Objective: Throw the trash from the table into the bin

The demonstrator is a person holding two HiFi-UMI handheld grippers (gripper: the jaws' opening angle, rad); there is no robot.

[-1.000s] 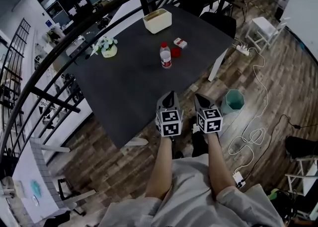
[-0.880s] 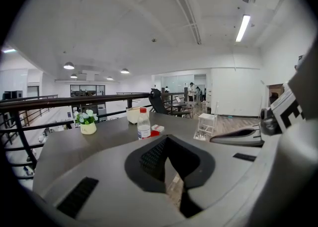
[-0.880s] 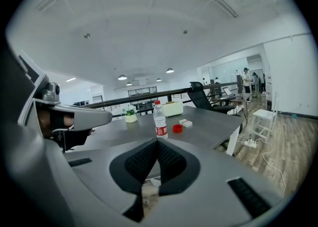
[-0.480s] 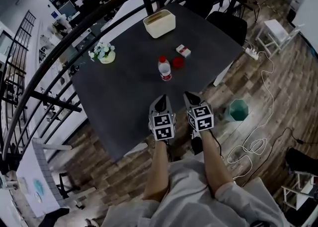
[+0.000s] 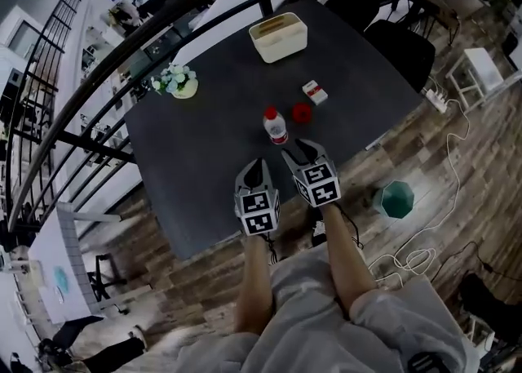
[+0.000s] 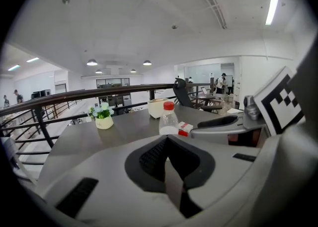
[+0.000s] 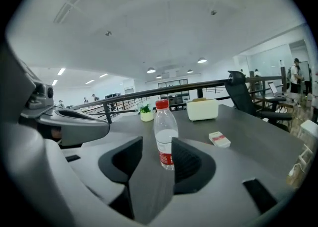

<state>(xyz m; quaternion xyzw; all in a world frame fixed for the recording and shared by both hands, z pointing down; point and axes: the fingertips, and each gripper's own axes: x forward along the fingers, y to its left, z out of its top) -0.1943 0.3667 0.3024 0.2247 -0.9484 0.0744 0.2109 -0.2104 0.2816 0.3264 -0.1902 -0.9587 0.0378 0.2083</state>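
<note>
Approach: right gripper [image 5: 303,149] jaws just been opening, apart, bottle [image 7: 165,141] between their tips, ungripped. Left gripper [image 6: 166,140] jaws together. Next: advance, clamp bottle.

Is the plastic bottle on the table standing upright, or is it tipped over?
Upright. The bottle stands on its base on the table, with its red cap at the top.

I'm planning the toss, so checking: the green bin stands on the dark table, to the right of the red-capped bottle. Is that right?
Not quite. The green bin stands on the wooden floor, not on the dark table. It is to the right of the red-capped bottle, as you said. The head view shows this.
</note>
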